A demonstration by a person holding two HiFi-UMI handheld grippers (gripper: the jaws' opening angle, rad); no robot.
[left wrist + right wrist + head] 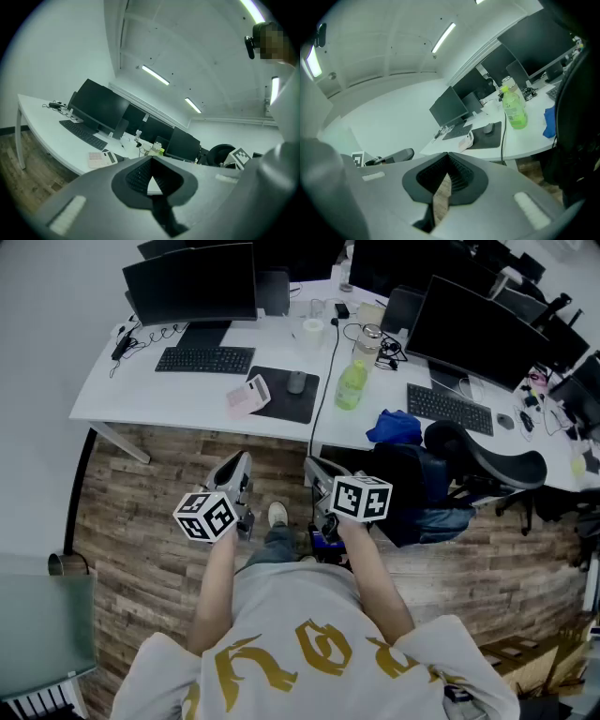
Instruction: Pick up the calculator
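Two grippers and neither has anything in it, so I'd call this the very start: the reach for the calculator hasn't begun. The left gripper and right gripper sit close to the person's body over the wood-plank floor, well apart from the white desk. On both, the jaws are closed. The ribbed black pads meet at the tips, with only a small triangular gap behind them and nothing in between.

The calculator lies flat near the desk's front edge, skewed at an angle. Its right end looks to overlap the black mouse pad, a grey mouse is just beside it on the pad, and a keyboard lies off to its left. It's a thin, pale pinkish slab with a keypad. I'd guess hard plastic, so light and probably a bit slippery.

For the next move, I'd step in toward the desk, pick one gripper, spread its jaws wider than the calculator's short side and come down across its long edges. That low profile is the tricky part, I reckon. The end riding on the mat might give a jaw some room. Mind the mouse, and the green bottle further right.
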